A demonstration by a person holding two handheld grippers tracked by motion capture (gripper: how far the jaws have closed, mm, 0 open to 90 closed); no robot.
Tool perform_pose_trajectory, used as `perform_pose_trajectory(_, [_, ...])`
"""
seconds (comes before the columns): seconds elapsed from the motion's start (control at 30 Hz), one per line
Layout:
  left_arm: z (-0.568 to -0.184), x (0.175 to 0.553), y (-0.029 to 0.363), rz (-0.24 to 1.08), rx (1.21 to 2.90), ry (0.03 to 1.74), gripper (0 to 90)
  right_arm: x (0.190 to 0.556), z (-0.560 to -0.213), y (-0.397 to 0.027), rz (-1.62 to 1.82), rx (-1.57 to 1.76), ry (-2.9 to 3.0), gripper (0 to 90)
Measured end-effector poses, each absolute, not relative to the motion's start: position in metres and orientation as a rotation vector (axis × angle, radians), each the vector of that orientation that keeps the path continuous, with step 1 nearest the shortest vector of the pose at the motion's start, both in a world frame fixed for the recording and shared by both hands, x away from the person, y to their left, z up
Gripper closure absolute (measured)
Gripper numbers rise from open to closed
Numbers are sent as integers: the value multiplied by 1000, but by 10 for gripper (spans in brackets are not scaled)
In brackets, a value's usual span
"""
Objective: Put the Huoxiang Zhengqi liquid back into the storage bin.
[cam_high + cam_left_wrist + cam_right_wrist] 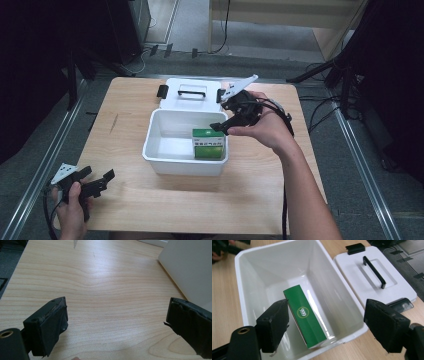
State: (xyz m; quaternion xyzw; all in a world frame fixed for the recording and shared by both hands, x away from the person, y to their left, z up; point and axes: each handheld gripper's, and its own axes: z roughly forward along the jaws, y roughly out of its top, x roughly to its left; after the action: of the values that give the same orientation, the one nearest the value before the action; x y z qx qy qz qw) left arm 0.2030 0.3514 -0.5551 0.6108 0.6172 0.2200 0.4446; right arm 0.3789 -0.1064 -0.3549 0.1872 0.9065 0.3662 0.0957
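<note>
A white plastic bin (165,150) stands open near the middle of the wooden table (125,150). Inside it, against the right-hand wall, a green box (208,143) stands on its long edge on the bin's floor. In the right gripper view the green box (305,316) shows a white ring on its upper face with figures that read as "666" or "999"; which way up they run I cannot tell. In the high view its near face carries a white band with dark print too small to read.

The right gripper (220,127) hangs over the bin's right side, above the green box, jaws spread wide with nothing between them and not touching the box.

The bin's white lid (192,95), with a black handle (191,93) and black clips, lies flat on the table just beyond the bin's far edge.

The left gripper (102,182) rests low at the near left corner of the table, well apart from the bin, jaws spread over bare wood.
</note>
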Motion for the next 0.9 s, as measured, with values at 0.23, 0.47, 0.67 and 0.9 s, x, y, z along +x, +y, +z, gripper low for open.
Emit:
perform_pose_trajectory(0.23, [-555, 203, 351, 546, 1519, 1529, 45, 374, -361, -132, 1155, 722, 2498, 136])
perform_pose_trajectory(0.47, [-555, 203, 351, 546, 1519, 1529, 45, 369, -374, -163, 1225, 924, 2247, 21])
perform_pose_trajectory(0.67, [-555, 203, 351, 545, 1519, 1529, 45, 358, -391, -181, 1223, 983, 2137, 0])
perform_pose_trajectory(0.9, [-555, 203, 352, 545, 1521, 1528, 45, 348, -416, -201, 1238, 1050, 2082, 0])
